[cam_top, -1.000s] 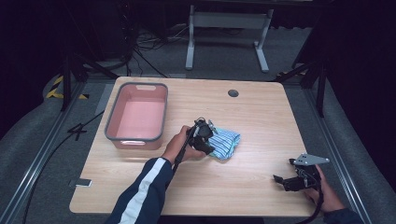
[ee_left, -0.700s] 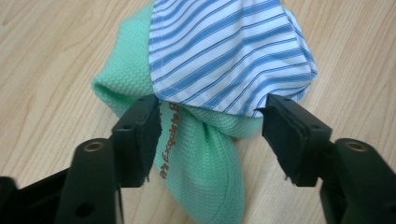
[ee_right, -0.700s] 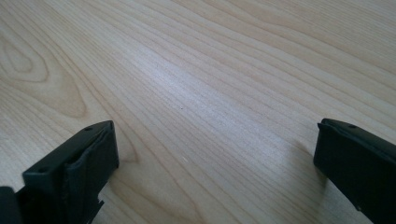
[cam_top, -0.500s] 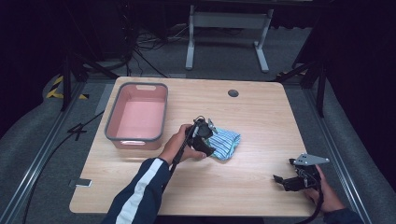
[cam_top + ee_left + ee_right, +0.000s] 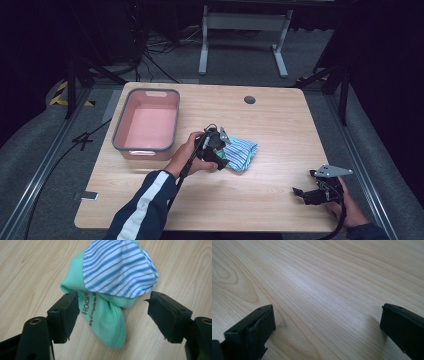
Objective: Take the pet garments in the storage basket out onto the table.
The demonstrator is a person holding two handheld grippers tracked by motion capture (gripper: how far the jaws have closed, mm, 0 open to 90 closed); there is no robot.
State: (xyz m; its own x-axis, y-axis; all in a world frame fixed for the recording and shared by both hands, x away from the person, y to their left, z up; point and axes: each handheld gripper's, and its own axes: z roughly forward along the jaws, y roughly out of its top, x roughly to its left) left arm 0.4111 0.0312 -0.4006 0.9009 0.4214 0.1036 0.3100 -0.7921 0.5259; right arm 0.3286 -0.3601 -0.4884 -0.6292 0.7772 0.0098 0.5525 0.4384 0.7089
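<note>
A bundle of cloth (image 5: 242, 152), mint green mesh with a blue-and-white striped piece on top (image 5: 117, 277), lies on the wooden table (image 5: 270, 125) near its middle. My left gripper (image 5: 222, 150) is at the bundle's left side. In the left gripper view the green end of the cloth lies between the jaws of my left gripper (image 5: 112, 305). They have just been opening: one pad stands at the cloth's edge, the other is clear of it. My right gripper (image 5: 299, 194) rests open near the table's front right corner, with bare wood between the jaws of my right gripper (image 5: 327, 320).
A pink basin with a grey rim (image 5: 120, 135) stands at the table's left, with nothing in it. A round cable hole (image 5: 249, 99) sits near the far edge. Dark floor, cables and a metal stand lie beyond the table.
The left hand has shifted only slightly at the cloth bundle, which stays on the table. The right hand has not moved.
</note>
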